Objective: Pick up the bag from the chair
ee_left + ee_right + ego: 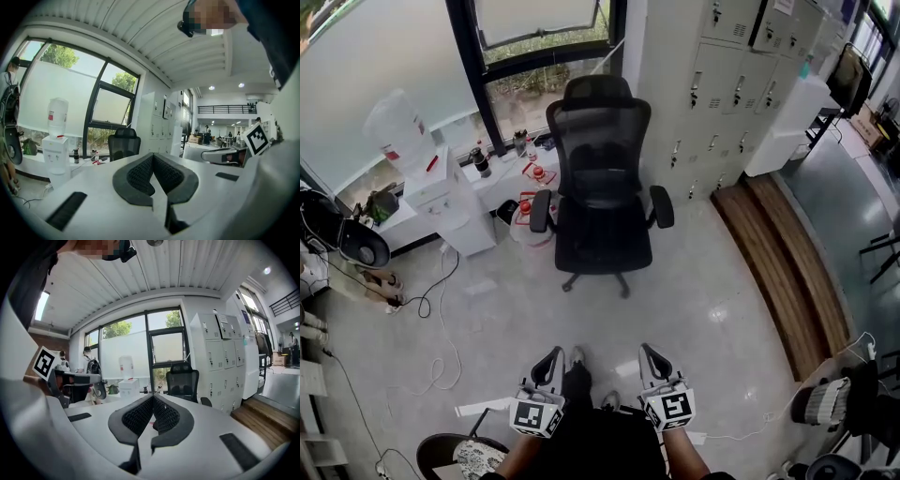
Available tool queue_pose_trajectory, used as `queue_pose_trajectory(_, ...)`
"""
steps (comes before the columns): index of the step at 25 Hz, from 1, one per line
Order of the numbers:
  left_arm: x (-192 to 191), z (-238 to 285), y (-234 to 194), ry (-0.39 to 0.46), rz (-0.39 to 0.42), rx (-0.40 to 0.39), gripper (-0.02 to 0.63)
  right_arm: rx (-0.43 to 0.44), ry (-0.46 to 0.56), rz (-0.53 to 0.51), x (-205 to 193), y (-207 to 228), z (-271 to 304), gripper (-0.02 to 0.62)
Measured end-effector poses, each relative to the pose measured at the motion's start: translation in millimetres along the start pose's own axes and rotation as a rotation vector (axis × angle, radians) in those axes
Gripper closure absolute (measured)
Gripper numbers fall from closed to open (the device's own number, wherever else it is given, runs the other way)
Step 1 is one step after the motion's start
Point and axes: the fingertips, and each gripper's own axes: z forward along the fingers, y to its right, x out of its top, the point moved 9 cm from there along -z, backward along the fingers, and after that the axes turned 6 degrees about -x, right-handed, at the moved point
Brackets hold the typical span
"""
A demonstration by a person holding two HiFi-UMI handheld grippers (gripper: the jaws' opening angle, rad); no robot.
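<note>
A black mesh office chair (pixel 600 187) stands on the pale floor in front of the window, facing me. Its seat is dark, and no bag stands out from it in any view. The chair (pixel 124 145) shows small beyond the left jaws, and the chair (pixel 183 380) sits just right of the right jaws. My left gripper (pixel 553 354) and right gripper (pixel 649 352) are held low and side by side, well short of the chair. Each is shut, pads meeting at the tip with nothing between them.
A white water dispenser (pixel 431 178) stands left of the chair, with bottles and red items (pixel 530 202) by the window. Grey lockers (pixel 722 84) line the right, and a wooden step (pixel 787 272) lies below them. Cables (pixel 431 309) trail across the floor at left. A person (pixel 9 108) stands far left.
</note>
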Motion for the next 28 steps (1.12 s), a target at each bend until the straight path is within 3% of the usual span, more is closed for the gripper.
queue_pose_trajectory(9, 22.1, 92.8, -82.4, 0.024, -0.028, -0.098, 0.607, -0.036, -0.013, -0.028, 25.4, 1.1, 101.1, 0.597)
queue_pose_trajectory(14, 41.5, 136.3, -130.3, 0.034, 0.015, -0.151, 0.607, -0.046, -0.004, -0.049, 45.3, 3.1, 156.9, 0.597)
queue_pose_trajectory(20, 44.1, 171.0, -161.4, 0.000, -0.015, -0.136, 0.607, -0.039, -0.045, -0.035, 51.4, 16.2, 202.4, 0.597)
queue_pose_trajectory(28, 41.9, 252.8, -178.5, -0.040, -0.037, -0.088, 0.607, 0.048, -0.068, -0.030, 52.6, 69.9, 287.9, 0.597)
